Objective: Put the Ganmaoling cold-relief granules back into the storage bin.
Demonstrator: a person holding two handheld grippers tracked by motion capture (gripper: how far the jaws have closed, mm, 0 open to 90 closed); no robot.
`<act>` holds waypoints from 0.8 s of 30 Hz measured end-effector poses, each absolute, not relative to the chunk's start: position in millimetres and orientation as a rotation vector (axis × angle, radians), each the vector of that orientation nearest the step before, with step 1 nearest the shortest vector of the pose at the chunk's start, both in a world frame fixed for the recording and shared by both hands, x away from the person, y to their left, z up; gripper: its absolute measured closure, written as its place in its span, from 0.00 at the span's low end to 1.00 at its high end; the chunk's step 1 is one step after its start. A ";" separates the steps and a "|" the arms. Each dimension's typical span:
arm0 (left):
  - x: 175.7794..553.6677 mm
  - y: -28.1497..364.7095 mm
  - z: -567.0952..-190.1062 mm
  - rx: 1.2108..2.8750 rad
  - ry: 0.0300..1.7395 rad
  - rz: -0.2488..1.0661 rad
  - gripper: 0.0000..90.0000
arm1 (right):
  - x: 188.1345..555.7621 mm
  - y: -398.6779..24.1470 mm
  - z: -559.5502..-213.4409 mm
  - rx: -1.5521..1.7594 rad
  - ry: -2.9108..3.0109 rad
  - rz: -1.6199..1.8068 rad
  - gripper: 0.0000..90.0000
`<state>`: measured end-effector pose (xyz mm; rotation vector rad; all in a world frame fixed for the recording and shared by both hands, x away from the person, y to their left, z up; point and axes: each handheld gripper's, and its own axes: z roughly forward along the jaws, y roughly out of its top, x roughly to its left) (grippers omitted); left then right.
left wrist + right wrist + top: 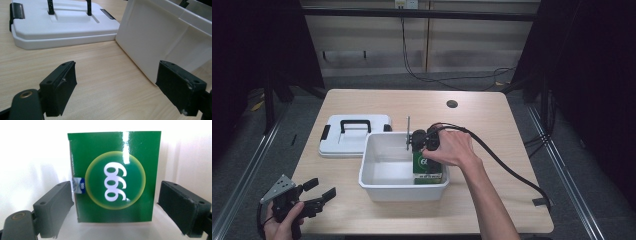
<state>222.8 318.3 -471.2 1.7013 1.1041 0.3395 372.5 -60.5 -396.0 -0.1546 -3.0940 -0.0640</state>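
At frame centre, right gripper (115,212), fingers spread, is flanking green box (427,167) inside white bin (377,180); left gripper (314,196), fingers spread, is idling; lid (354,135) is lying off.

White bin (384,185) at frame centre of the high view. White lid (354,135) with black handle and black latches, left of centre. Green box (115,177) with a yellow-rimmed green circle and white "999" digits, plus a small blue-and-white tab on its left edge, mid-frame in the right gripper view. Pale wood-grain table (482,120). Black jaws on both grippers; grey plate (278,188) at lower left.
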 end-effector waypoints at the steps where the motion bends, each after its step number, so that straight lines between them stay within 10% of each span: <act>1: 222.7 318.3 -471.1 1.701 1.105 0.340 0.18 | 372.0 -61.4 -394.6 -0.156 -3.095 -0.067 0.13; 24: 222.6 318.3 -471.5 1.711 1.103 0.345 0.18 | 358.0 -93.1 -357.7 -0.254 -3.107 -0.513 0.15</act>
